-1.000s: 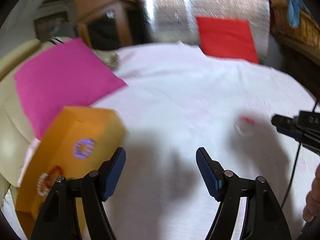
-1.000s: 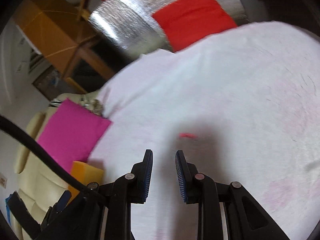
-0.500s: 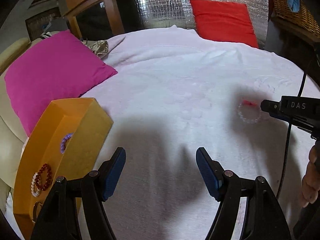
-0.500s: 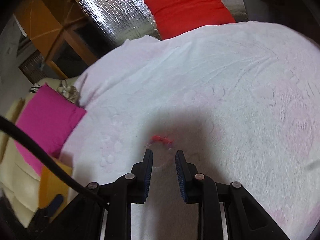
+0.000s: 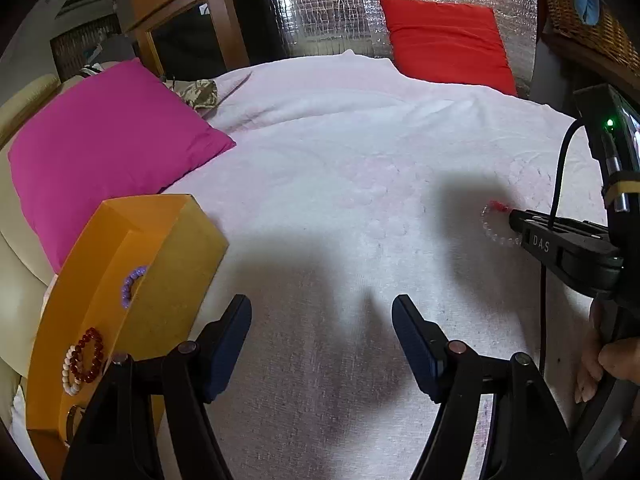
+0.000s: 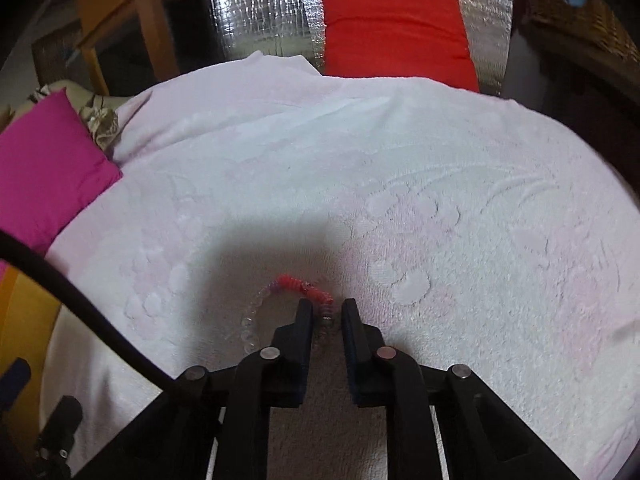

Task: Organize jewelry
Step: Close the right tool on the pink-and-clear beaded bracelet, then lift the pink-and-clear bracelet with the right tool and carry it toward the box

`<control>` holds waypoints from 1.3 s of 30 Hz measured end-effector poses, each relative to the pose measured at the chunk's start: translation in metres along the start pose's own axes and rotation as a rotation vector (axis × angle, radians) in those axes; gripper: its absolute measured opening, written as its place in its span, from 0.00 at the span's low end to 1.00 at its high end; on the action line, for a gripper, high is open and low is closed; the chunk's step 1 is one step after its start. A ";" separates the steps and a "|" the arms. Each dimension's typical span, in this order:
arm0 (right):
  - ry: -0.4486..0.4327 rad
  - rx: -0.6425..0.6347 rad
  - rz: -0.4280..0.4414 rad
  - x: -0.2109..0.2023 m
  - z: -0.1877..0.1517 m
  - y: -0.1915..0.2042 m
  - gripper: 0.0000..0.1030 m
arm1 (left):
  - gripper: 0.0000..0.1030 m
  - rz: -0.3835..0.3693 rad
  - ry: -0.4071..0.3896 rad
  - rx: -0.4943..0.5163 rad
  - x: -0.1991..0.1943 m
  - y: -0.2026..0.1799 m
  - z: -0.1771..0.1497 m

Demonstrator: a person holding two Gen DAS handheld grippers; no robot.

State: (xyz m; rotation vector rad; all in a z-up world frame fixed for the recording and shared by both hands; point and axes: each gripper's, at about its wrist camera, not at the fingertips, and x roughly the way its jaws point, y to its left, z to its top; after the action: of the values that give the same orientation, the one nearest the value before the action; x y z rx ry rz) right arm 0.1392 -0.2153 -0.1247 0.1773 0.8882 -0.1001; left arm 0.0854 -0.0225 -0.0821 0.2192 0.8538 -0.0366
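A clear-bead bracelet with a red section (image 6: 288,286) lies on the white towel (image 6: 440,208); it also shows in the left wrist view (image 5: 494,224). My right gripper (image 6: 326,310) is low over it, jaws narrowly apart, with the bracelet's right side between the fingertips. In the left wrist view the right gripper (image 5: 520,220) reaches the bracelet from the right. My left gripper (image 5: 322,316) is open and empty above the towel. An orange tray (image 5: 188,248) at the left holds a purple bracelet (image 5: 130,286) and a red and white bracelet (image 5: 82,360).
A pink cushion (image 5: 104,152) lies at the left, a red cushion (image 5: 444,44) at the back against silver foil. A wooden cabinet (image 5: 180,8) stands behind. A wicker basket (image 5: 588,28) is at the far right. A black cable (image 6: 80,300) crosses the right view's left side.
My right gripper has moved forward and down until its fingertips straddle the bracelet's edge. The left view has steadied, with the orange tray now lower left.
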 end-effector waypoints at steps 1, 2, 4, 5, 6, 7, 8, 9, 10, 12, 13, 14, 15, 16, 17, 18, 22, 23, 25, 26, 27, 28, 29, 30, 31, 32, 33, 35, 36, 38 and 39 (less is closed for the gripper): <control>-0.001 -0.001 -0.001 0.000 -0.001 0.000 0.10 | 0.71 -0.003 0.004 0.004 0.001 0.000 0.000; -0.003 -0.002 -0.001 -0.001 -0.002 -0.001 0.10 | 0.71 -0.007 0.011 0.005 0.002 -0.001 0.000; -0.003 0.001 0.001 -0.002 -0.002 -0.002 0.09 | 0.71 -0.022 0.031 -0.002 0.005 -0.001 -0.002; -0.002 0.002 0.003 -0.003 -0.002 -0.003 0.09 | 0.71 -0.027 0.041 -0.007 0.007 -0.001 -0.002; -0.002 0.002 0.005 -0.003 -0.002 -0.003 0.09 | 0.71 -0.030 0.051 -0.010 0.009 -0.001 -0.003; -0.001 0.003 0.007 -0.005 -0.003 -0.003 0.08 | 0.71 -0.034 0.064 -0.016 0.012 0.000 -0.003; 0.001 0.006 0.011 -0.005 -0.003 -0.003 0.08 | 0.71 -0.039 0.078 -0.022 0.015 0.001 -0.004; 0.004 0.011 0.017 -0.006 -0.003 -0.004 0.08 | 0.71 -0.042 0.092 -0.030 0.018 0.002 -0.005; 0.007 0.018 0.024 -0.007 -0.003 -0.006 0.08 | 0.71 -0.042 0.100 -0.034 0.020 0.004 -0.005; 0.014 0.035 0.039 -0.011 -0.004 -0.009 0.08 | 0.71 -0.033 0.116 -0.039 0.026 0.005 -0.005; 0.017 0.043 0.045 -0.012 -0.005 -0.011 0.08 | 0.71 -0.028 0.119 -0.038 0.028 0.005 -0.005; 0.019 0.052 0.052 -0.015 -0.005 -0.013 0.08 | 0.71 -0.025 0.122 -0.039 0.030 0.004 -0.005; 0.021 0.059 0.056 -0.017 -0.006 -0.014 0.08 | 0.71 -0.024 0.124 -0.041 0.031 0.004 -0.005; 0.024 0.064 0.059 -0.020 -0.007 -0.016 0.08 | 0.71 -0.024 0.126 -0.043 0.033 0.004 -0.005; 0.028 0.070 0.063 -0.023 -0.008 -0.017 0.08 | 0.71 -0.024 0.127 -0.044 0.034 0.005 -0.006; 0.031 0.074 0.066 -0.024 -0.009 -0.017 0.08 | 0.71 -0.024 0.127 -0.045 0.034 0.005 -0.006; 0.051 0.092 0.092 -0.034 -0.016 -0.020 0.08 | 0.79 -0.024 0.127 -0.056 0.036 0.006 -0.008; 0.054 0.095 0.100 -0.037 -0.017 -0.021 0.08 | 0.82 -0.025 0.129 -0.063 0.038 0.008 -0.008; 0.058 0.107 0.118 -0.044 -0.020 -0.024 0.08 | 0.86 -0.038 0.134 -0.092 0.041 0.013 -0.009; 0.059 0.114 0.126 -0.047 -0.022 -0.026 0.08 | 0.89 -0.043 0.135 -0.100 0.041 0.015 -0.009; 0.062 0.121 0.132 -0.050 -0.023 -0.028 0.08 | 0.90 -0.043 0.131 -0.101 0.042 0.015 -0.011; 0.064 0.126 0.136 -0.052 -0.024 -0.029 0.08 | 0.94 -0.040 0.127 -0.097 0.043 0.015 -0.012; 0.066 0.132 0.139 -0.055 -0.027 -0.031 0.08 | 0.97 -0.032 0.122 -0.093 0.043 0.015 -0.013; 0.066 0.135 0.140 -0.058 -0.028 -0.033 0.08 | 0.99 -0.027 0.120 -0.097 0.044 0.015 -0.014; 0.066 0.137 0.141 -0.060 -0.030 -0.034 0.08 | 1.00 -0.027 0.122 -0.105 0.044 0.016 -0.015; 0.066 0.144 0.143 -0.063 -0.032 -0.036 0.08 | 1.00 -0.034 0.126 -0.120 0.045 0.018 -0.015; 0.068 0.153 0.145 -0.065 -0.033 -0.037 0.08 | 1.00 -0.035 0.127 -0.121 0.045 0.018 -0.015; 0.073 0.179 0.157 -0.070 -0.038 -0.042 0.08 | 1.00 -0.025 0.123 -0.115 0.044 0.015 -0.016; 0.073 0.183 0.157 -0.071 -0.038 -0.043 0.08 | 1.00 -0.023 0.121 -0.115 0.044 0.015 -0.017; 0.071 0.178 0.142 -0.075 -0.041 -0.043 0.08 | 1.00 -0.024 0.119 -0.120 0.044 0.015 -0.018; 0.073 0.172 0.133 -0.076 -0.042 -0.043 0.08 | 1.00 -0.025 0.118 -0.124 0.044 0.014 -0.018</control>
State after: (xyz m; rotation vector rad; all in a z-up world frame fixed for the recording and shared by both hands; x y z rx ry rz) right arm 0.0531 -0.2478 -0.0964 0.4018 0.9378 -0.0457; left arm 0.1023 -0.0022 -0.1237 0.0951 0.9734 0.0056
